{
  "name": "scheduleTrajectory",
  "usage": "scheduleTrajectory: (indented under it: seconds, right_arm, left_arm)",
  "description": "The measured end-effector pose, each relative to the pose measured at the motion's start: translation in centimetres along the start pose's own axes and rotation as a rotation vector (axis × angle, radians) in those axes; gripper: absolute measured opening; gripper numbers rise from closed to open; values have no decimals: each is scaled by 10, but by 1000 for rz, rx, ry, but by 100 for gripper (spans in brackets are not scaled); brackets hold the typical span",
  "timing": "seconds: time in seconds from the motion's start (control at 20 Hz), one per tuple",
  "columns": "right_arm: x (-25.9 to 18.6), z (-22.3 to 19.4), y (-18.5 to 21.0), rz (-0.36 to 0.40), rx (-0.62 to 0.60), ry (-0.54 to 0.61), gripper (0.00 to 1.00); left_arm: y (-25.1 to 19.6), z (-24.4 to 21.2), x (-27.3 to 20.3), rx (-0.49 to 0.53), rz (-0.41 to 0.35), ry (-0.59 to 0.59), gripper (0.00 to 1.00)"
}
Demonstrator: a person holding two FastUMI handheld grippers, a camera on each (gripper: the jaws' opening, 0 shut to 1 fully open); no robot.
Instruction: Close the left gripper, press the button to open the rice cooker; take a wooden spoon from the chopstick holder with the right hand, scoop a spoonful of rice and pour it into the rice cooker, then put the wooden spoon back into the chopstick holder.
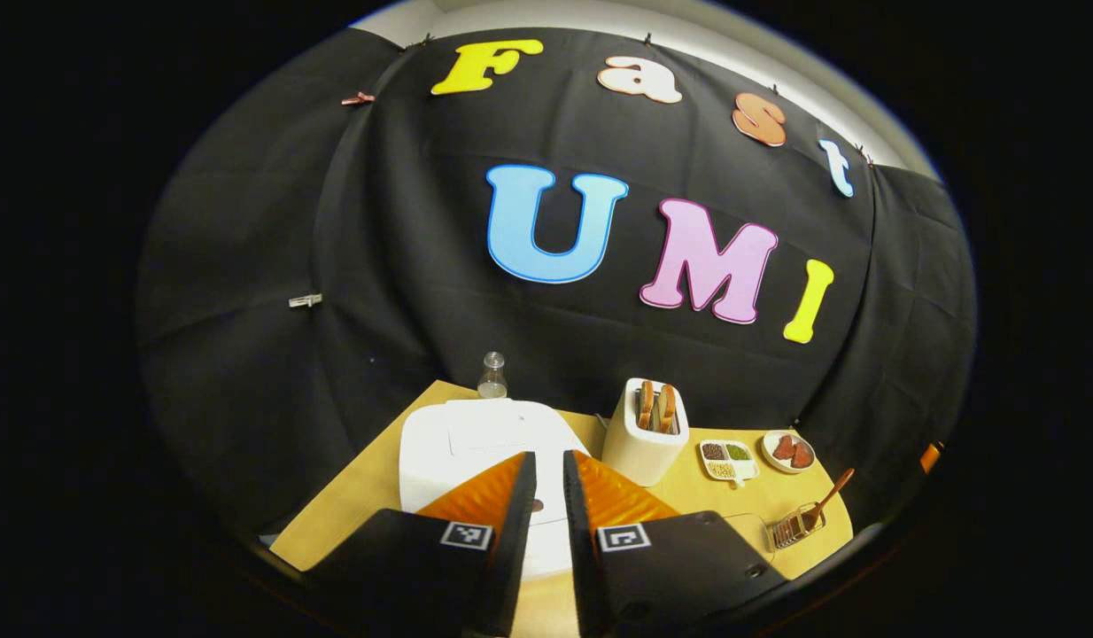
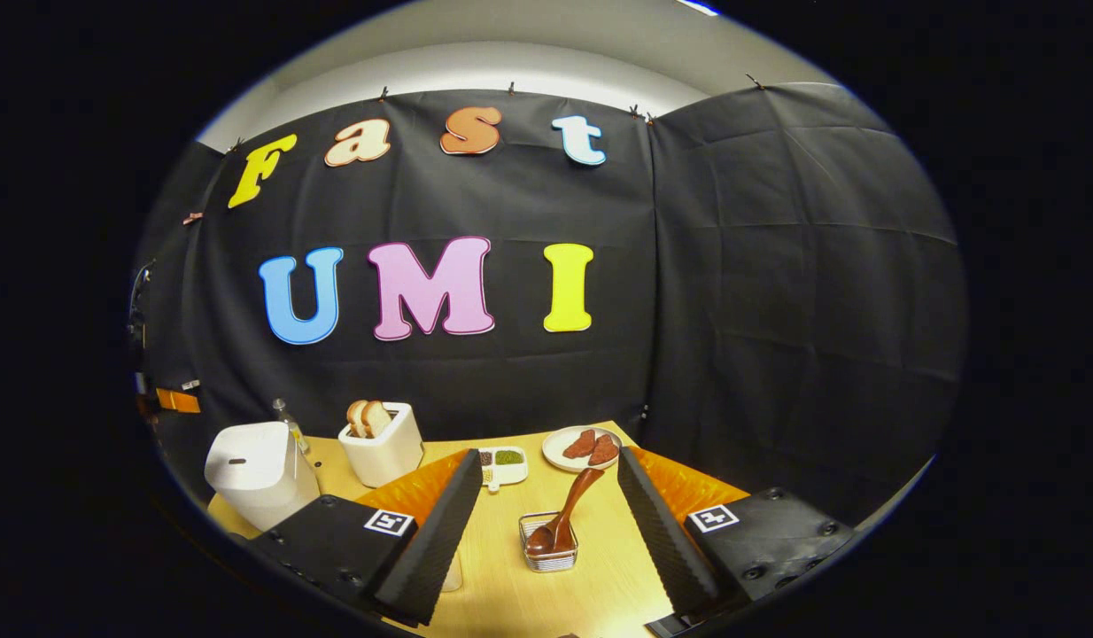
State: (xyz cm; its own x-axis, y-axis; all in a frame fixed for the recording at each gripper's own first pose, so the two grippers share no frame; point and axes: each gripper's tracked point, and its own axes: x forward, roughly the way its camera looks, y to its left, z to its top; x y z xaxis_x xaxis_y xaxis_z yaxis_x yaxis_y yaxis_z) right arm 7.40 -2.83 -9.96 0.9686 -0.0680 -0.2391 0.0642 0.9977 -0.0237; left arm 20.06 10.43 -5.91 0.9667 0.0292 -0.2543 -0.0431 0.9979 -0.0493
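Left gripper (image 1: 548,496) nearest in the left gripper view, jaws drawn almost together with a thin slit between, gripping nothing, poised above the white rice cooker (image 1: 476,443), lid down. Small dark spot on the cooker's top just beyond the fingertips, too small to tell. Cooker sitting on the wooden worktop (image 1: 360,496), toward its left end. Right of the cooker, a white toaster (image 1: 644,439) with two slices standing in its slots. Further right, a divided dish of grains (image 1: 726,461), then a round plate (image 1: 787,451) with reddish-brown pieces. Nearer the front edge on the right, a wire chopstick holder (image 1: 794,527) with the wooden spoon (image 1: 830,498) leaning out of it, handle up and to the right. Behind the cooker, at the worktop's back edge, a small clear bottle (image 1: 492,377).

Right gripper (image 2: 542,518) nearest in the right gripper view, jaws spread wide, nothing between them but open air. Just beyond and centred between the fingers, the chopstick holder (image 2: 548,542), wooden spoon (image 2: 569,514) resting in it, bowl down, handle tilted up toward the far right. A pale, partly hidden object beside the left finger, not identifiable. Farther off, the grain dish (image 2: 504,463) and the plate (image 2: 585,447). To the left, the toaster (image 2: 383,454), then the rice cooker (image 2: 259,474), closed, with the bottle (image 2: 287,421) behind it.
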Motion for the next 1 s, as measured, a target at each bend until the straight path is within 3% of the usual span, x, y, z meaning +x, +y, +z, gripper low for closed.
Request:
scheduleTrajectory:
  seconds: [0.1,0.2,0.6,0.75,1.0]
  right_arm:
    - [2,-7,-4,-8,2,17,96]
    - [5,-15,-9,-19,11,38,96]
    - [2,-31,-31,-44,20,78,96]
    - [4,-32,-34,-43,24,78,96]
    - [5,-32,-38,-35,17,76,96]
  left_arm:
    - [7,-11,19,16,25,31,15]
    - [7,-24,30,-20,24,65,8]
    - [19,-73,67,-56,44,188,4]
    - [21,-96,71,-65,58,227,7]
    - [22,-97,76,-83,53,198,7]
